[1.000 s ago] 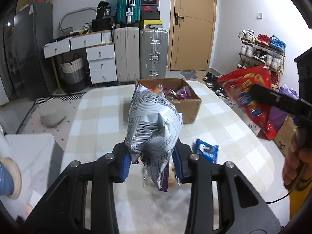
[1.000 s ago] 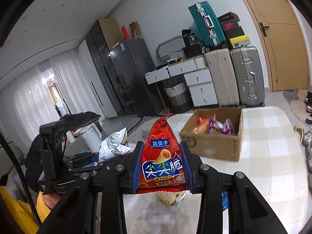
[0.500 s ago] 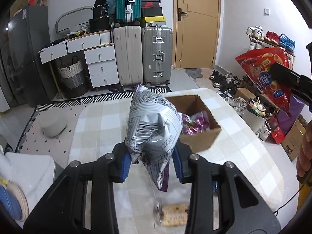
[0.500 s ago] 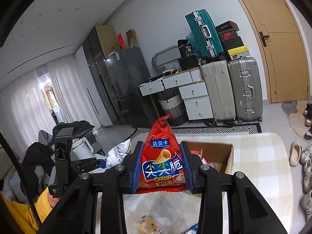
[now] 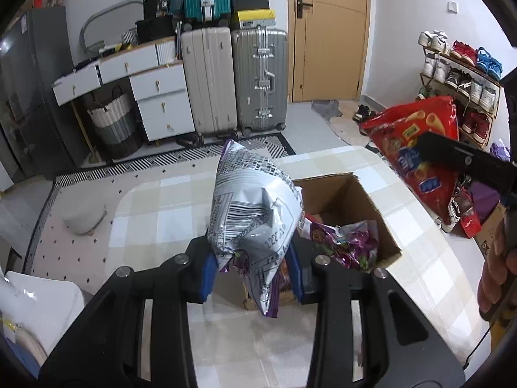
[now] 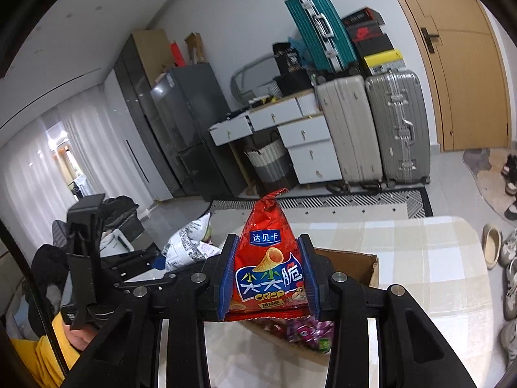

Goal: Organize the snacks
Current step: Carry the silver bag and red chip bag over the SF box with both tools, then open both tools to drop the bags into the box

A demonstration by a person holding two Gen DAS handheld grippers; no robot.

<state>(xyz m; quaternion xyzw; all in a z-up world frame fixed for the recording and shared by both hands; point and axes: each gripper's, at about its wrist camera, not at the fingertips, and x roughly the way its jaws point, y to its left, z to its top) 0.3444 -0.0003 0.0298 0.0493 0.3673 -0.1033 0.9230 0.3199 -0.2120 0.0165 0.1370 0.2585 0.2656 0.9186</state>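
My left gripper (image 5: 252, 266) is shut on a silver and purple snack bag (image 5: 255, 213), held upright just in front of the open cardboard box (image 5: 381, 213). Purple snack packs (image 5: 345, 242) lie inside the box. My right gripper (image 6: 269, 274) is shut on a red crisp bag (image 6: 269, 258) above the box's near side (image 6: 355, 262). In the left wrist view that red bag (image 5: 416, 142) hangs to the right of the box. In the right wrist view the silver bag (image 6: 189, 242) shows at the left, level with the box.
The box sits on a checked table (image 5: 155, 207), (image 6: 420, 252). Beyond the table stand suitcases (image 5: 236, 80), white drawers (image 5: 155, 97), a woven basket (image 5: 116, 123) and a wooden door (image 5: 329, 32). A shoe rack (image 5: 458, 74) lines the right wall. A hand (image 5: 497, 268) holds the right gripper's handle.
Both grippers have travelled forward across the table with their bags. The box has come from far off to right under them, and the blue packet and the biscuit pack have dropped out of view.
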